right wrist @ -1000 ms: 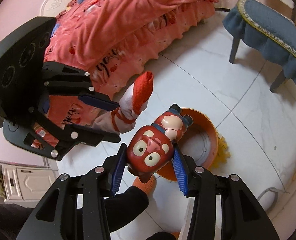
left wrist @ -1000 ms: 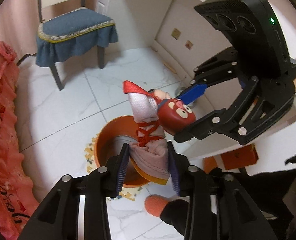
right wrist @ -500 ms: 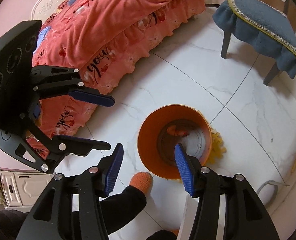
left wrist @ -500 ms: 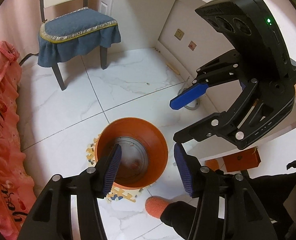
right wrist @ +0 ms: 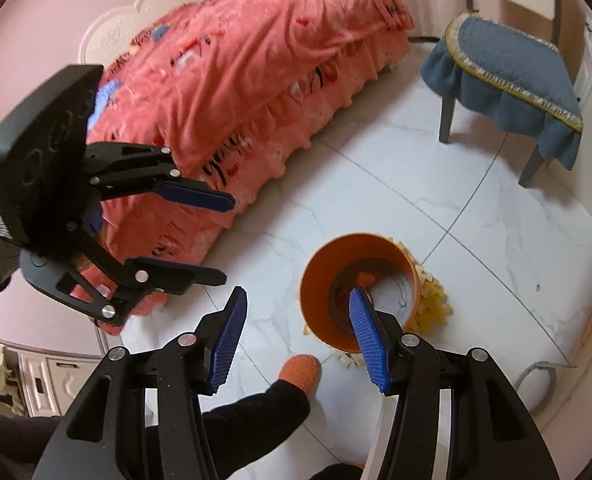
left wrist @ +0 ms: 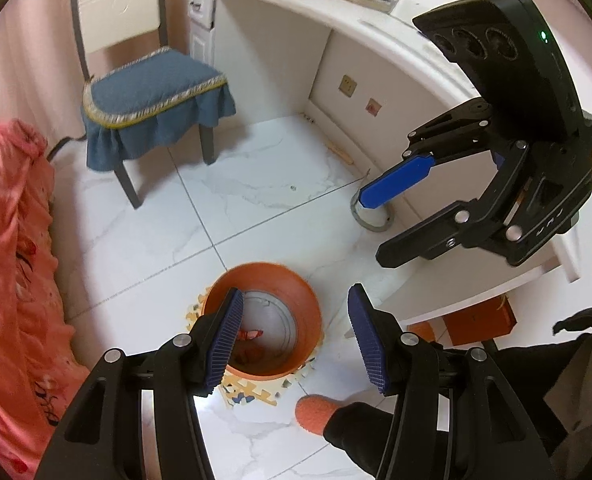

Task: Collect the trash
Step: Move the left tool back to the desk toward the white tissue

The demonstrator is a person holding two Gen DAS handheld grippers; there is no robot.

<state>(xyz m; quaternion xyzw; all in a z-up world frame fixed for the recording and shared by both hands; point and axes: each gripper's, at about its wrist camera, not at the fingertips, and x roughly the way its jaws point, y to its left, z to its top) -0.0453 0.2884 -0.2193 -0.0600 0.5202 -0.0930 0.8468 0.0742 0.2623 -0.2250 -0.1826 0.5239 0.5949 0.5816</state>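
Observation:
An orange trash bin (left wrist: pixel 296 280) stands on the white tile floor, on a yellow foam mat; it also shows in the right wrist view (right wrist: pixel 316 300). Red and pink bits of the dropped toys (left wrist: pixel 249 334) lie at its bottom. My left gripper (left wrist: pixel 293 338) is open and empty, held high above the bin. My right gripper (right wrist: pixel 298 336) is open and empty too, above the floor just left of the bin. The right gripper also shows in the left wrist view (left wrist: pixel 380 228), the left one in the right wrist view (right wrist: pixel 221 238).
A chair with a blue cushion (left wrist: pixel 151 96) stands beyond the bin. A bed with a coral cover (right wrist: pixel 255 80) is on one side, a white desk (left wrist: pixel 376 60) on the other. The person's foot in an orange sock (left wrist: pixel 316 414) is beside the bin.
One second ago each gripper held a toy over the bin. Both opened and the toys fell into the bin. Both grippers have since risen, so the bin looks smaller.

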